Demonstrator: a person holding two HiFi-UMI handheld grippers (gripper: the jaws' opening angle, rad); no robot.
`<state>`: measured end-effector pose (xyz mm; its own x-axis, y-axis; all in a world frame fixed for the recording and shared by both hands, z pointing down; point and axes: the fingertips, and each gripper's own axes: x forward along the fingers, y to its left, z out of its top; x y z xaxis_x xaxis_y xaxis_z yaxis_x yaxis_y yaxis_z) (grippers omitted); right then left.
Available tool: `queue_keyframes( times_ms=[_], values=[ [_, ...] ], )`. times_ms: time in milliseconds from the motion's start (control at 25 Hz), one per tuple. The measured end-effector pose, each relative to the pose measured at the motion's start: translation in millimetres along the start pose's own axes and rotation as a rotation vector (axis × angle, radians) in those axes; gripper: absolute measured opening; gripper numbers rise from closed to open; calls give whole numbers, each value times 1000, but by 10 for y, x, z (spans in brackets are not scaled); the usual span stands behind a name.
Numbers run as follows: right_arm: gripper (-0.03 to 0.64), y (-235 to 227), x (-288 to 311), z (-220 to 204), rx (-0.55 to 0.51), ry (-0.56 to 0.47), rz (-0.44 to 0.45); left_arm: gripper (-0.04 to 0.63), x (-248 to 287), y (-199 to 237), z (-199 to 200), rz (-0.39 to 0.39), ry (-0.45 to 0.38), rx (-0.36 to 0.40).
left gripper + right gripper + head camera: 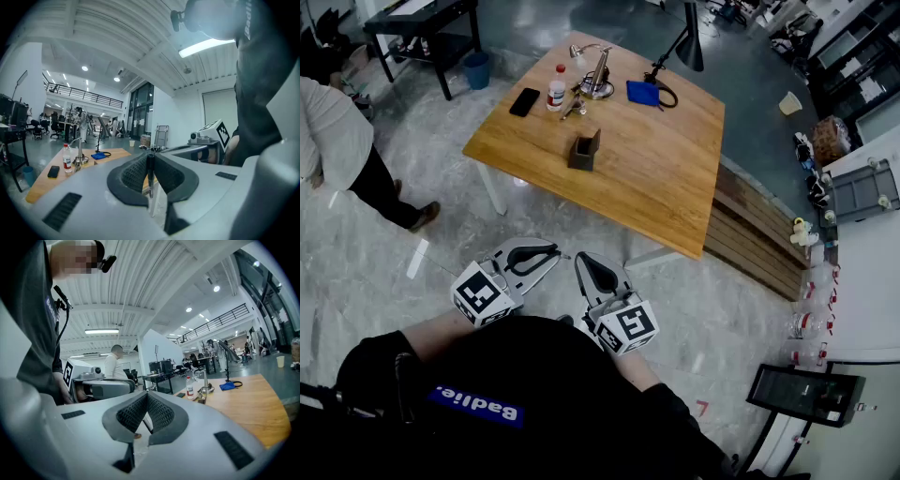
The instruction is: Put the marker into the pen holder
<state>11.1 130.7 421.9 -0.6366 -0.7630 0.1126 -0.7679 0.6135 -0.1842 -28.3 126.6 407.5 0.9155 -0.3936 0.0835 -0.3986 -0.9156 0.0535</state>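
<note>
The pen holder (584,150), a small dark box, stands near the middle of the wooden table (656,178), far ahead of both grippers. My left gripper (555,255) is close to my body over the floor. In the left gripper view its jaws (150,161) are shut on a thin dark marker (150,176) that stands upright between the pads. My right gripper (586,261) is beside it, also shut, and in the right gripper view nothing shows between its pads (146,397).
On the table's far side lie a black phone (524,101), a small bottle (556,89), a metal lamp base (598,86), a blue object (643,93) and a black lamp (689,42). A person in white (333,141) stands at the left. A low wooden bench (759,248) runs along the table's right side.
</note>
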Motion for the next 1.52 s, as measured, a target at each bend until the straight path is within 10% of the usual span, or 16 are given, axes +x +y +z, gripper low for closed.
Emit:
queue_keyframes(
  times_ms=[1120,1520],
  values=[
    [6,-357,-198,-55,18,-9,42,51,338,154,80,137,-16,27],
    [6,-817,298,17,20,19,3,51,671,833,92,110,-22,39]
  ],
)
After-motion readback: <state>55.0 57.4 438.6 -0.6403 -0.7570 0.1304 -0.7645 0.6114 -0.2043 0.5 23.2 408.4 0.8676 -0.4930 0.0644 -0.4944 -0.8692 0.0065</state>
